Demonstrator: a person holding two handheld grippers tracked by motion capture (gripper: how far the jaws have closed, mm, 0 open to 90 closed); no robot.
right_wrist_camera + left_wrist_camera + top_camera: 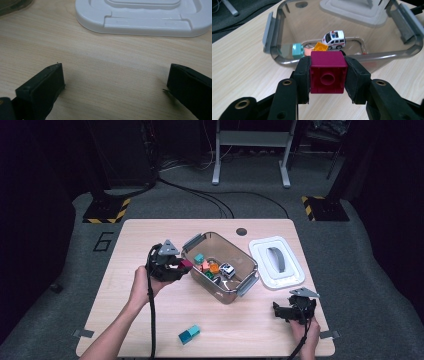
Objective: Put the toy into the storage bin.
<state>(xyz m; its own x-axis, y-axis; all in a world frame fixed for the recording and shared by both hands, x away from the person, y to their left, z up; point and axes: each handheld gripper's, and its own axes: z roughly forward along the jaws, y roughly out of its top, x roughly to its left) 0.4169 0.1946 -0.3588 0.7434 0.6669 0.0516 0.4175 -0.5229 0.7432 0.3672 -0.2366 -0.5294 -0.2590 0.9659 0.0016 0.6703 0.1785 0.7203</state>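
My left gripper is shut on a magenta toy brick, held just outside the near wall of a clear plastic bin. In the high view the left gripper and the magenta brick hover at the left rim of the bin. Inside the bin lie a white toy car, an orange piece and a teal brick. My right gripper stands open over bare table, nothing between its jaws. In the high view the right gripper rests near the table's front right corner.
The bin's white lid lies flat to the right of the bin; the white lid is just ahead of the right gripper. A teal block sits near the table's front edge. A round grommet marks the far edge.
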